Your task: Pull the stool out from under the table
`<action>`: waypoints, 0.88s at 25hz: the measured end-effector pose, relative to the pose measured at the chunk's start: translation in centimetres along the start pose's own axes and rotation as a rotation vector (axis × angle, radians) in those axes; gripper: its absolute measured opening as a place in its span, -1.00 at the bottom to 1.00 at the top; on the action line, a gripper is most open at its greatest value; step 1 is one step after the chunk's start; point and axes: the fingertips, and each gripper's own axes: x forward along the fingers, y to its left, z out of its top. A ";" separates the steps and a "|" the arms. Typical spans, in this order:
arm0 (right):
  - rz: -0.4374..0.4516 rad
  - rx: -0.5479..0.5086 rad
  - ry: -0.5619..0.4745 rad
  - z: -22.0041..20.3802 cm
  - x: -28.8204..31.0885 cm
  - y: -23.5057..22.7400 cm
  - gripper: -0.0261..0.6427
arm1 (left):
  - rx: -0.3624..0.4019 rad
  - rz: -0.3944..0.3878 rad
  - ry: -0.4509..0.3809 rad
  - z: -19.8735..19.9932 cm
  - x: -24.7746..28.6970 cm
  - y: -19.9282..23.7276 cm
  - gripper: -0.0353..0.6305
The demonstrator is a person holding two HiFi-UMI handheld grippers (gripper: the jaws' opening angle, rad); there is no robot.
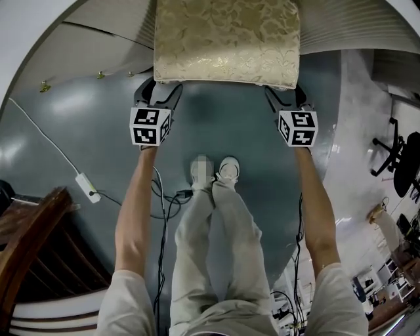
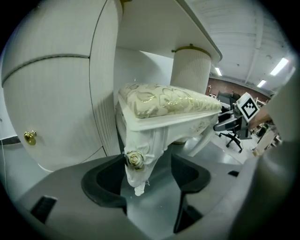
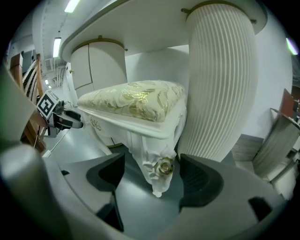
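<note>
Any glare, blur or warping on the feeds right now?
Head view: fisheye bows the white table's edge; soft sheen on the grey floor. Left gripper view: the white carved stool leg is sharp between the left gripper's open jaws, near body blurred. Right gripper view: the other leg sharp in the right gripper; ceiling strip light glares.

1. Pale beige short sleeves (image 1: 128,298) show at 7 and 5 o'clock in the head view.
2. Loose light-beige trousers (image 1: 210,249) end at a white shoe (image 1: 228,169).
3. The left gripper (image 1: 159,92) and right gripper (image 1: 287,97) have dark grey jaws, and each bears a white marker cube (image 1: 150,126) with black squares.
</note>
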 end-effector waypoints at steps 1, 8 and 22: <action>0.003 -0.005 0.002 0.1 0.5 -0.1 0.15 | 0.002 -0.002 -0.004 0.1 0.4 0.1 -0.03; 0.010 -0.055 0.008 0.9 1.9 0.2 0.12 | 0.008 -0.030 -0.020 1.3 2.0 0.2 0.01; 0.014 -0.066 0.033 0.9 2.2 0.1 0.07 | 0.016 -0.040 0.002 1.2 1.9 0.4 0.01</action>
